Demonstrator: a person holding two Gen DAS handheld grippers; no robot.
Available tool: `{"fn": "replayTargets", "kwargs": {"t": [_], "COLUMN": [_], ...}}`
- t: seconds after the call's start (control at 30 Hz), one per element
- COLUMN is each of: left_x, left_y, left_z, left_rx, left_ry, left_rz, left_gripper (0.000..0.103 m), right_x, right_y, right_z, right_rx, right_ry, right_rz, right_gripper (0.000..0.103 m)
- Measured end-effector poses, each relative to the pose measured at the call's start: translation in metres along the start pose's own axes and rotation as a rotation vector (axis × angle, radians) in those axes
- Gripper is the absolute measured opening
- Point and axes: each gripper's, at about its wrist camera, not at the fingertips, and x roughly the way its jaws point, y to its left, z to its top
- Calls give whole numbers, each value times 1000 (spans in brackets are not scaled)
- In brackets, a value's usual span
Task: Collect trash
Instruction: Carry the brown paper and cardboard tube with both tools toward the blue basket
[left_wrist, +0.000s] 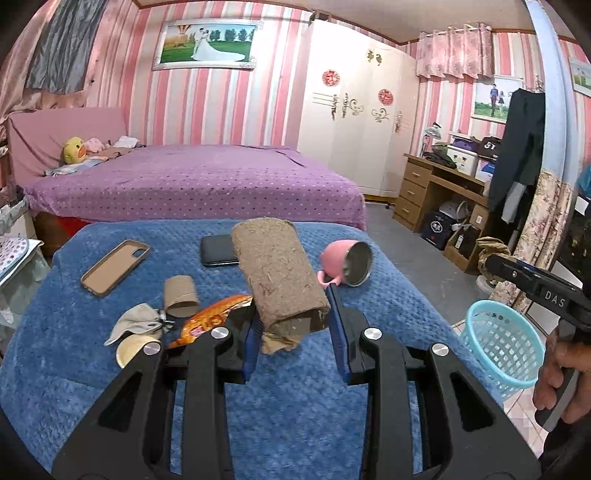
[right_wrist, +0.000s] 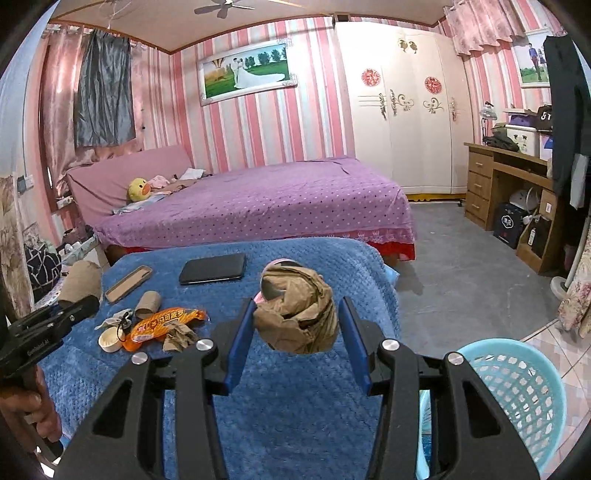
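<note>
My left gripper (left_wrist: 295, 325) is shut on a big brown cardboard roll (left_wrist: 280, 273) and holds it above the blue-covered table (left_wrist: 295, 406). My right gripper (right_wrist: 297, 328) is shut on a crumpled ball of brown paper (right_wrist: 299, 314). A turquoise mesh basket (right_wrist: 517, 398) stands on the floor at the table's right side, just right of the right gripper. On the table's left lie an orange snack wrapper (right_wrist: 166, 323), a small cardboard tube (right_wrist: 147, 304), a brown paper scrap (right_wrist: 179, 338), a beige cloth piece (left_wrist: 136, 321) and a cream lid (right_wrist: 109, 340).
A black phone (right_wrist: 213, 268), a tan phone case (left_wrist: 114, 266) and a tipped pink cup (left_wrist: 349, 263) also lie on the table. Behind it stands a purple bed (left_wrist: 192, 181). A wooden desk (right_wrist: 509, 184) and hanging clothes fill the right side, past grey floor (right_wrist: 461, 273).
</note>
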Motion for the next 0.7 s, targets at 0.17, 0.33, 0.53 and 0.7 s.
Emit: {"fn": "replayTargets", "kwargs": {"t": [0.17,0.33,0.53,0.7], "left_x": [2,4,8,16], "left_y": [-11,-16,-30,-56], "left_z": [0,2,2,7], "left_rx": [11,14,17,50], "left_ry": [1,-2,15,24], "left_rz": [-17,-31,-55,-76], "left_gripper": [31,31,31,31], "right_x": [-7,-11,-20,-34], "right_y": [-4,-15,-26,-50], "right_z": [3,4,6,13], "right_rx": [-4,-2,-2,-15], "right_ry": [-7,-6,-7,-20], "right_rz": [-16,-42,-65,-109], "right_gripper": [46,46,46,46]}}
